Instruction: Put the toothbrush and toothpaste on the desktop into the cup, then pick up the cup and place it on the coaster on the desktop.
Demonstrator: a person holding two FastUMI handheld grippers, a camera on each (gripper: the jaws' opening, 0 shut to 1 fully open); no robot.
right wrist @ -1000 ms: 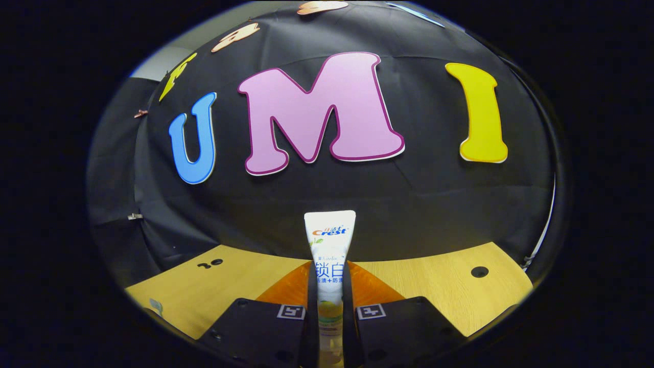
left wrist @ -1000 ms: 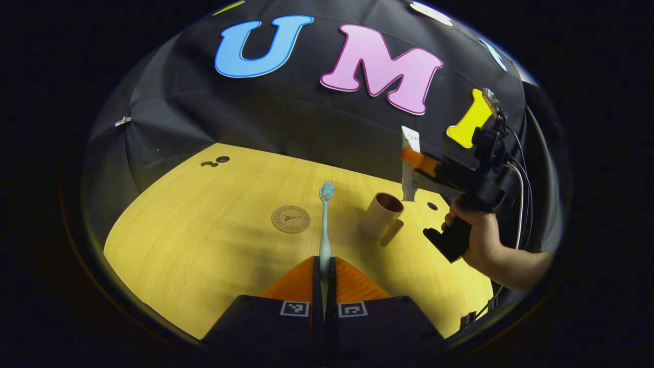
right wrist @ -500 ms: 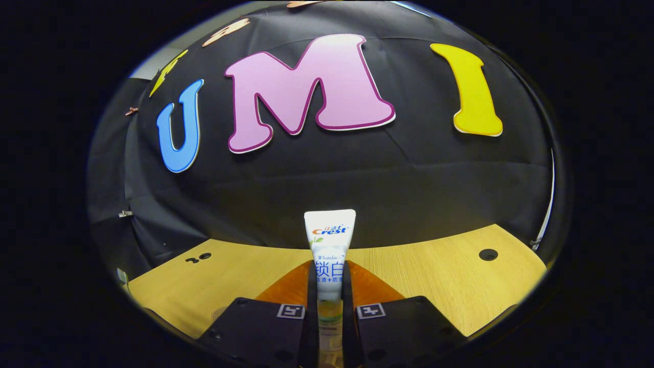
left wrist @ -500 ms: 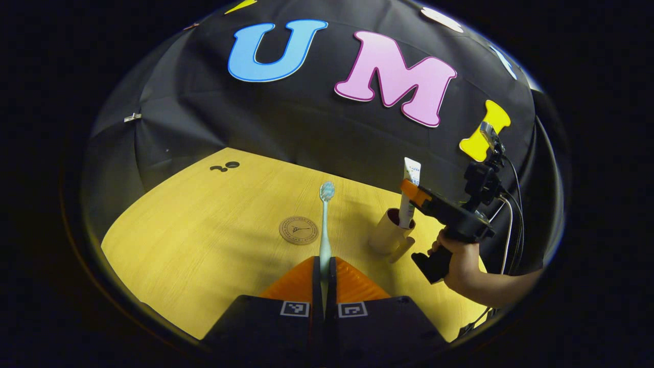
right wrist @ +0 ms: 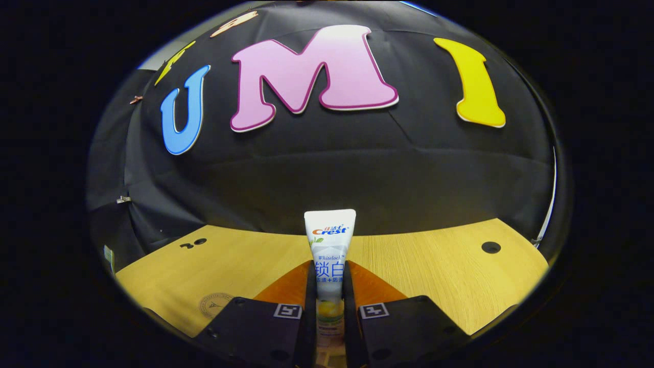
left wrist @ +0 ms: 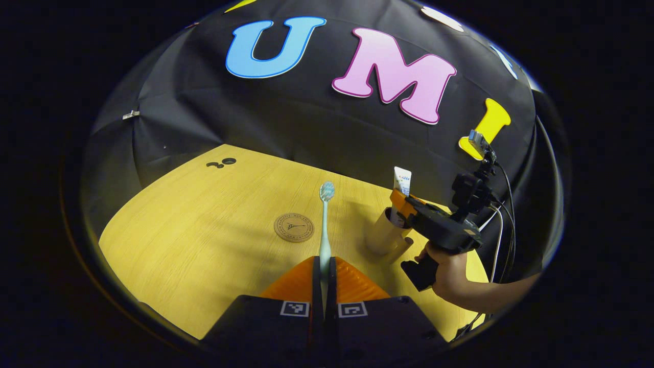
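- Between the closed fingers of the left gripper point(left wrist: 323, 266), in the left gripper view, the toothbrush point(left wrist: 325, 225) is clamped by its handle; the shaft runs straight forward and the bristled head stands clear above the desktop point(left wrist: 204, 220).
- Just left of the toothbrush shaft in that view, the round coaster point(left wrist: 294, 227) lies flat on the desktop, bare.
- To the right of the toothbrush stands the cup point(left wrist: 380, 236), upright on the desktop, well apart from the coaster.
- Over the cup's mouth, the right gripper point(left wrist: 401, 203) is held level by a hand point(left wrist: 449, 268), its fingers pressed on the toothpaste point(left wrist: 401, 181).
- The tube stands upright, flat crimped end on top; its lower end dips into the cup's opening, though how deep cannot be told.
- In the right gripper view, the right gripper point(right wrist: 329, 286) has both fingers tight against the toothpaste point(right wrist: 329, 240), which rises between them; a sliver of the coaster point(right wrist: 214, 304) shows at lower left.
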